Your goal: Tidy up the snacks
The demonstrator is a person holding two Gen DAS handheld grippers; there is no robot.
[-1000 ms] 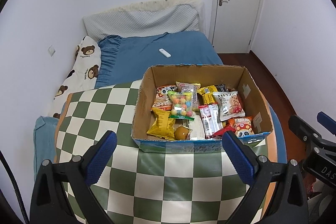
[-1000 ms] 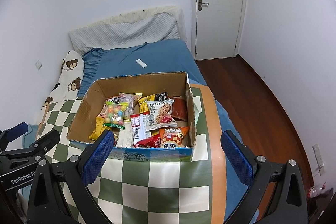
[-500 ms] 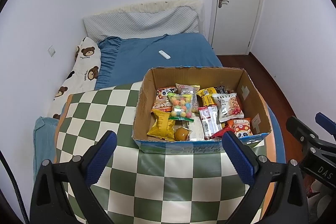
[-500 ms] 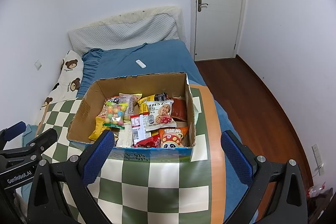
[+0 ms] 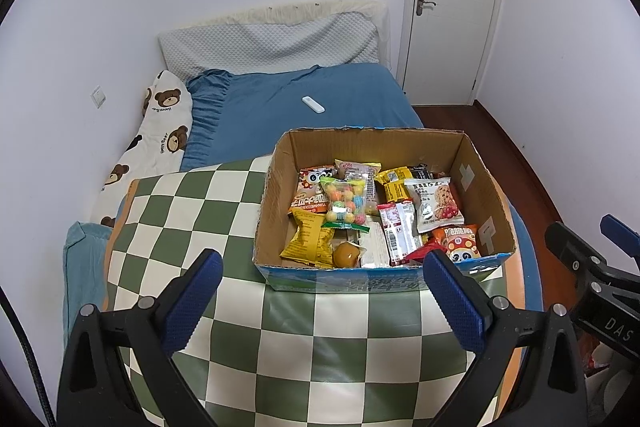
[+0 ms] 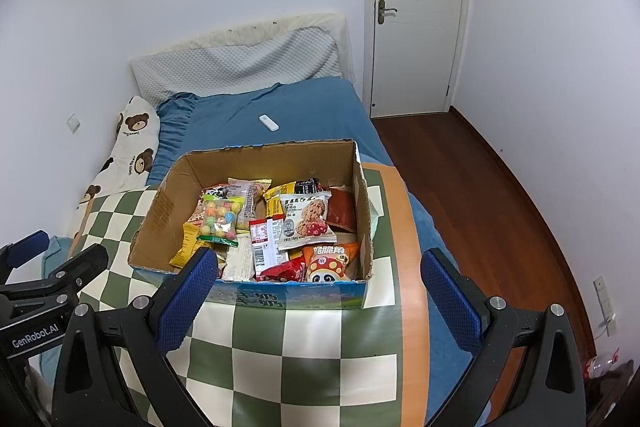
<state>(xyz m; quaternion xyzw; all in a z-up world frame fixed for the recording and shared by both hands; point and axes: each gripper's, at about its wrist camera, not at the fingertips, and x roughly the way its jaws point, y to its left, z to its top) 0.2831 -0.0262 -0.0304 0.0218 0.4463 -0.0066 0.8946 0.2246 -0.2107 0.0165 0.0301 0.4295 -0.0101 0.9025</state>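
Note:
A cardboard box point(image 5: 484, 195) point(image 6: 164, 211) sits on a green-and-white checked cloth point(image 5: 184, 211) point(image 6: 304, 347). It holds several snack packets: a clear bag of coloured candy balls point(image 5: 346, 203) point(image 6: 219, 218), a yellow packet point(image 5: 308, 241), a white oat-cookie packet point(image 5: 436, 205) point(image 6: 306, 221), an orange cartoon packet point(image 5: 460, 242) point(image 6: 326, 261). My left gripper point(image 5: 320, 279) hangs open in front of the box, nothing between its blue pads. My right gripper point(image 6: 316, 277) is also open and empty, just before the box's front wall.
A bed with a blue sheet point(image 5: 280, 107) lies behind the box, with a white remote point(image 5: 313, 104) on it and a bear-print pillow point(image 5: 160, 131) at the left. A white door point(image 6: 416, 11) and wood floor point(image 6: 480, 187) are on the right.
Both views have drifted slightly; the box sits a touch lower in the frames. Neither gripper has opened or shut, and no snack has moved.

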